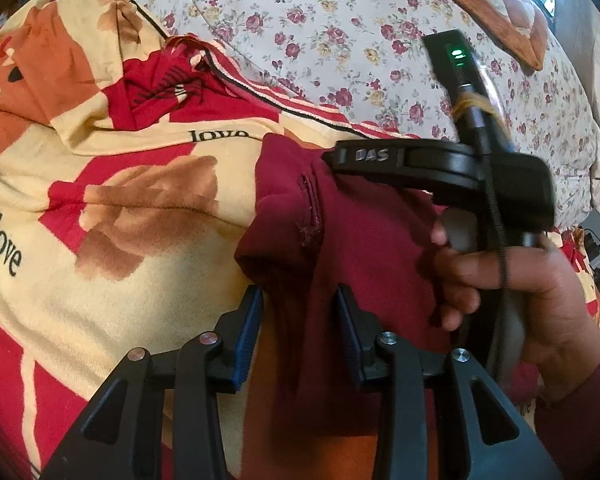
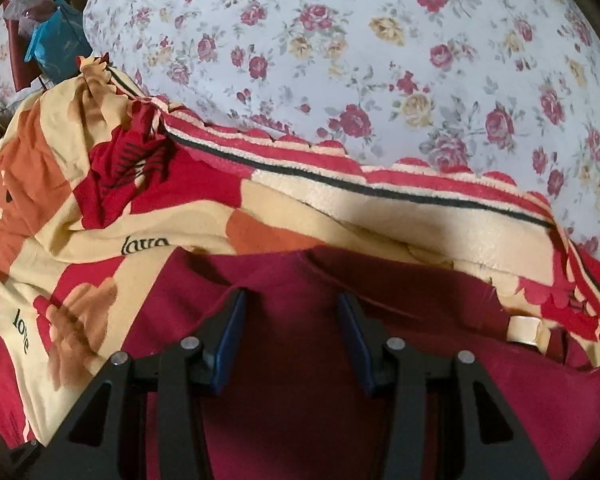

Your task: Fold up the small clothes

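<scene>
Patterned blanket under crumpled maroon garment

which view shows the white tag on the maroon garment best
The right wrist view: the white tag sits in plain sight at the right edge of the maroon garment, beside the blanket. The left wrist view shows the garment bunched ahead of the left tool, but no tag is visible there.
</scene>
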A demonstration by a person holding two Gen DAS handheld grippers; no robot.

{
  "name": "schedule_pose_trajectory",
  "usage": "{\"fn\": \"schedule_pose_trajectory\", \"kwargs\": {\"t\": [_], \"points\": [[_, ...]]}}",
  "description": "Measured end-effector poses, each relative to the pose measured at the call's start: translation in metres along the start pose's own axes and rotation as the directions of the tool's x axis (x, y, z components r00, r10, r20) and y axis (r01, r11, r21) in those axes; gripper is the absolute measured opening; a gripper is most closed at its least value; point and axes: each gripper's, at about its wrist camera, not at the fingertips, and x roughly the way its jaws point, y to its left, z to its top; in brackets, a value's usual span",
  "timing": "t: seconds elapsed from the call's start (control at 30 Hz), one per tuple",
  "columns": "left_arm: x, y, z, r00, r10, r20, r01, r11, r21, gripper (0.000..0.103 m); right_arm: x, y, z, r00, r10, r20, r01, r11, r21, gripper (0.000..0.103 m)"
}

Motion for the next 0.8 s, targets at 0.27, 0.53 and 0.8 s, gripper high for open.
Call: {"fn": "schedule_pose_trajectory", "kwargs": {"t": [0.27, 0.53, 0.8], "points": [[-0.003, 0.004, 0.001, 1.000, -0.019, -0.003, 0.019, 1.000, -0.017, 0.017, -0.045, -0.011, -0.019, 0.997, 0.075, 0.034, -0.076, 0.996, 0.052, 0.051], [-0.016, 0.021, 0.004, 0.990, -0.139, 0.019, 0.140, 0.984, -0.113, 0.021, -0.036, -0.004, -0.018, 0.990, 0.125, -0.062, -0.119, 0.988, 0.094, 0.069], [-0.011, 0.012, 0.004, 0.993, -0.120, -0.004, 0.120, 0.990, -0.079, 0.024, -0.009, 0.045, -0.002, 0.985, 0.090, -0.149, -0.088, 0.996, 0.020, 0.084]]}}
